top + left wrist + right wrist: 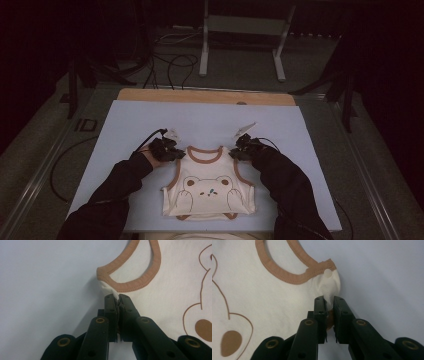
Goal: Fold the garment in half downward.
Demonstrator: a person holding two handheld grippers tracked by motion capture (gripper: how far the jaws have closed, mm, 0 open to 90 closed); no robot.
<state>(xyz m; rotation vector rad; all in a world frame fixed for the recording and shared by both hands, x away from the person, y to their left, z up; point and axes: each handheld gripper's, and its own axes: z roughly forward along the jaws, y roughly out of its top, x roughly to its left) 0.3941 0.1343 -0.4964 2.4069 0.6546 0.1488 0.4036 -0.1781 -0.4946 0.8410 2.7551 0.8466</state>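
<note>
While the vest [209,187] lies flat on the pale blue desk [125,130] (bear print facing up, near the person's edge), each claw pinches one shoulder strap of it. The left claw [118,298] is closed tight on the white cloth just below the brown collar trim [130,286]. The right claw [328,300] is also closed, gripping a bunched fold of the other strap, beside a small white snap [327,272]. Both black sleeves [117,187] rest on the desk, either side of the vest.
</note>
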